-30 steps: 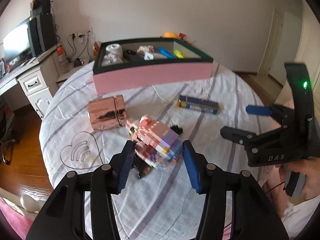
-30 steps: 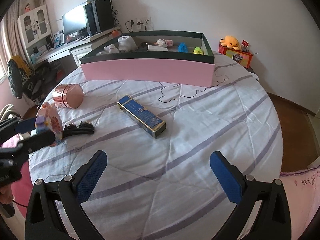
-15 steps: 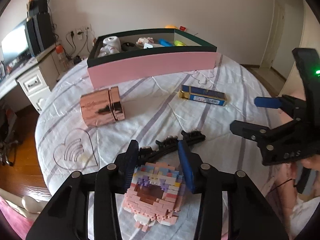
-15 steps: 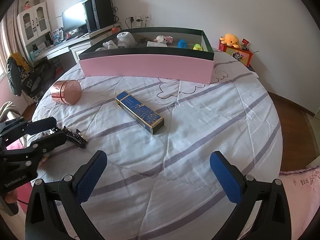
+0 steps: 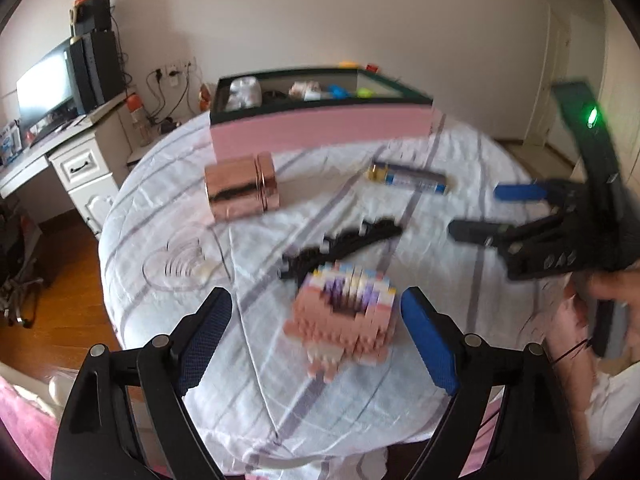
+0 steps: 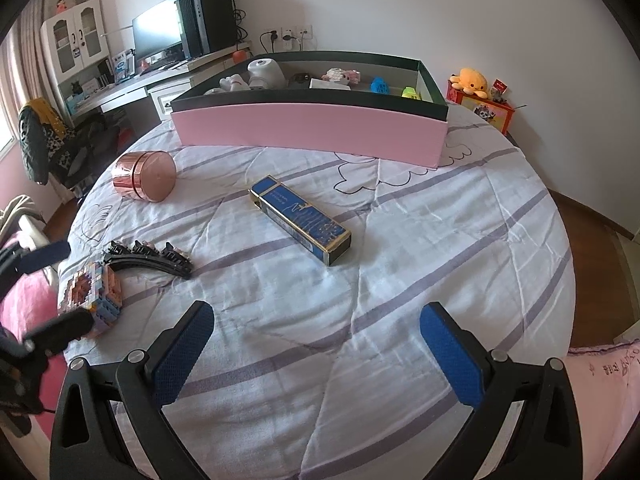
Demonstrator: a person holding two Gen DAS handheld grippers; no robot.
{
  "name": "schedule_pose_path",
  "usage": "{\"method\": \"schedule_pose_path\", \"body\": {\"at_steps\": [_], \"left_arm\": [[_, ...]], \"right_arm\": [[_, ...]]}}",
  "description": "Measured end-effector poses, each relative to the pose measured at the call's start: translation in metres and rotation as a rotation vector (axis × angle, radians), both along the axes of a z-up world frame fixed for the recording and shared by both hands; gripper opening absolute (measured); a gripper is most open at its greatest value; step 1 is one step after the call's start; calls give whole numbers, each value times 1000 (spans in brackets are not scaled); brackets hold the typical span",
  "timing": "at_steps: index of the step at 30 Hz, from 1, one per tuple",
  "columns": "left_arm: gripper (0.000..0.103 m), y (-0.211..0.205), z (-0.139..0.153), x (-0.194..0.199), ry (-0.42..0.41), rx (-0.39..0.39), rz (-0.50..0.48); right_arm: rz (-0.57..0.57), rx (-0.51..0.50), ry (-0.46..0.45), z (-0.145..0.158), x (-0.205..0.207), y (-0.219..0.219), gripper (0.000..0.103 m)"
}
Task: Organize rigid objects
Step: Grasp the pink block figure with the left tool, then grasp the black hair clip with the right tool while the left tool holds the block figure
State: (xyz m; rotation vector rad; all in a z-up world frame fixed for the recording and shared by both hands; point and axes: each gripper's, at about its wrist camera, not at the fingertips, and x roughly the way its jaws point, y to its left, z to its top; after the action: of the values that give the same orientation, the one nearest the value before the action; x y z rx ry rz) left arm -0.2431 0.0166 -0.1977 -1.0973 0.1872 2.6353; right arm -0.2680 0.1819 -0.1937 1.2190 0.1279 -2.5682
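Observation:
A pink and purple brick-built figure [image 5: 346, 312] lies on the bed near its front edge, between the open jaws of my left gripper [image 5: 316, 334], which do not touch it. It also shows in the right wrist view [image 6: 90, 298]. A black hair clip [image 5: 340, 246] lies just beyond it. A rose-gold tin [image 5: 240, 190] and a blue and gold box [image 5: 410, 178] lie further back. My right gripper [image 6: 316, 354] is open and empty over the bedsheet; it also shows in the left wrist view [image 5: 488, 210].
A long pink box with a dark rim [image 6: 312, 126] stands at the back of the bed and holds several small items. A clear heart-shaped piece [image 5: 176, 266] lies at the left. A desk with a monitor [image 6: 156, 38] is beyond the bed's left side.
My left gripper was shut on the brick figure and has let it go onto the bed near the front edge. Its jaws have opened wide. The right gripper has barely moved.

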Motion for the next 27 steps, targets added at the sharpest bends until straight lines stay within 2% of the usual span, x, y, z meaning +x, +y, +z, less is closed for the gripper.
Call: {"method": "schedule_pose_path", "body": {"at_steps": [1,2,4,14,16,22,27], "left_arm": [[79,4,-4,0,-6,-17,-8],[65,7,-7,0,-20,-22,-20],[55,10,-10,-2,-40,2,-36],[54,-5,4,1,-3,60,-5],[54,-7,2,2,-6,34,17],[54,-19,-6,3,-31,32,47],[54,-23,-8,3,-31,48,48]], "right_arm": [[0,0,1,0,0,0,103],[1,1,-1,0,1,-1,103],[1,5,-2,-1,3,-1,103],[2,0,14,4,10,0,103],[15,-1,22,6,11,-4,103],[130,34,65,12,15,-36,103],[235,47,53,4,6,-71,103]]}}
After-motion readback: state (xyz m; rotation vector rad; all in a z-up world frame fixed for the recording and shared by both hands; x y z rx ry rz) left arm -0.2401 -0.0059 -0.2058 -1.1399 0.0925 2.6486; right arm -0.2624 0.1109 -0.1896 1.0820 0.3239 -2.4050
